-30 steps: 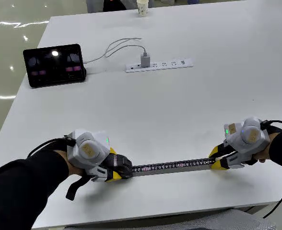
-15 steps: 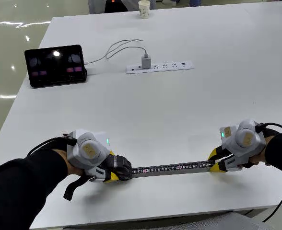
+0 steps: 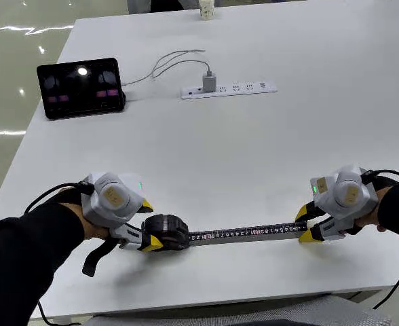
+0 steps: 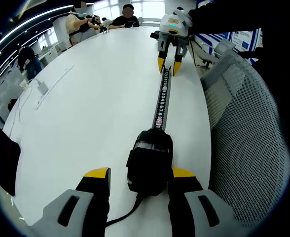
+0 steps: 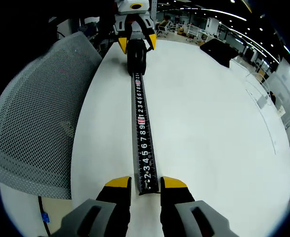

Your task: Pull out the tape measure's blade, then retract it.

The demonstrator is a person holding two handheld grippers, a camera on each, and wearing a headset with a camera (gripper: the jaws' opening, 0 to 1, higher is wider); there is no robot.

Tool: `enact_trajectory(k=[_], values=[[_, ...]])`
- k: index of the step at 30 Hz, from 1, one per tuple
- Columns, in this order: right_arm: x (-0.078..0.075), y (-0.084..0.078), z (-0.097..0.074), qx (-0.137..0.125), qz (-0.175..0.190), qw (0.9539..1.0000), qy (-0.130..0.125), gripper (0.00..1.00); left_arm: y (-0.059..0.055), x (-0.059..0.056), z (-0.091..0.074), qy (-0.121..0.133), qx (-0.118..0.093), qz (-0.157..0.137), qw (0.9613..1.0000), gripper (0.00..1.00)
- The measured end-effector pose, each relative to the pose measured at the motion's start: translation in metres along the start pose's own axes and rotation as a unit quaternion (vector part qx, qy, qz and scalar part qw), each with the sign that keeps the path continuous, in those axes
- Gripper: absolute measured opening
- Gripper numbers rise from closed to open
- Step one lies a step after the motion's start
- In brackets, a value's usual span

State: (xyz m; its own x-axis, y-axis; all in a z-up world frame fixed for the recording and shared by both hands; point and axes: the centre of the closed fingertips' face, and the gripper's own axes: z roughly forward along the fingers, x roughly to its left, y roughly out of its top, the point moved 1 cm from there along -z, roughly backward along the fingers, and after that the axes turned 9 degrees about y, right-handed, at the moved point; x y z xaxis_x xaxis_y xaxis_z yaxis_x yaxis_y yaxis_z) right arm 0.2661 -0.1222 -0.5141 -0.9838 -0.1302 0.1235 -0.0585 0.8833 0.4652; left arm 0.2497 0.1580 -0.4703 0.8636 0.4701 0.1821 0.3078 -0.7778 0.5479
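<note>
Showing pull-out done and retraction pending: the right gripper [image 5: 146,182] is pinching the blade [image 5: 140,113] at its tip with nearly closed jaws, while the left gripper [image 4: 140,173] is holding its jaws open, loosely flanking the case [image 4: 150,159] on the bench [image 3: 254,156].

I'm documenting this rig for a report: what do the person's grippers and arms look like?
The left gripper and right gripper each have a rounded light-grey body with a tan square marking, a green light and two dark jaws tipped yellow. Black sleeves cover both arms; a black cable trails from the right gripper.
</note>
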Motion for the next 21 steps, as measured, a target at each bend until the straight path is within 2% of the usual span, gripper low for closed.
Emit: enact_trajectory(k=[4, 7, 10, 13, 16, 21], values=[[-0.004, 0.004, -0.004, -0.015, 0.024, 0.9995, -0.011, 0.24, -0.003, 0.006, -0.006, 0.012, -0.008, -0.032, 0.9994, 0.46], [-0.007, 0.006, -0.010, -0.029, 0.043, 0.9983, -0.028, 0.25, -0.009, 0.008, -0.010, 0.019, -0.004, -0.052, 0.9985, 0.49], [-0.008, 0.006, -0.016, -0.044, 0.054, 0.9966, -0.043, 0.25, -0.010, 0.010, -0.014, 0.027, -0.016, -0.100, 0.9945, 0.54], [-0.009, 0.001, -0.021, -0.068, 0.092, 0.9916, -0.061, 0.27, -0.013, 0.014, -0.017, 0.044, -0.028, -0.134, 0.9896, 0.59], [-0.009, -0.007, -0.026, -0.084, 0.143, 0.9831, -0.078, 0.29, -0.017, 0.017, -0.020, 0.052, -0.039, -0.169, 0.9835, 0.62], [-0.004, -0.009, -0.033, -0.109, 0.171, 0.9747, -0.095, 0.34, -0.019, 0.012, -0.024, 0.059, -0.048, -0.192, 0.9785, 0.67]])
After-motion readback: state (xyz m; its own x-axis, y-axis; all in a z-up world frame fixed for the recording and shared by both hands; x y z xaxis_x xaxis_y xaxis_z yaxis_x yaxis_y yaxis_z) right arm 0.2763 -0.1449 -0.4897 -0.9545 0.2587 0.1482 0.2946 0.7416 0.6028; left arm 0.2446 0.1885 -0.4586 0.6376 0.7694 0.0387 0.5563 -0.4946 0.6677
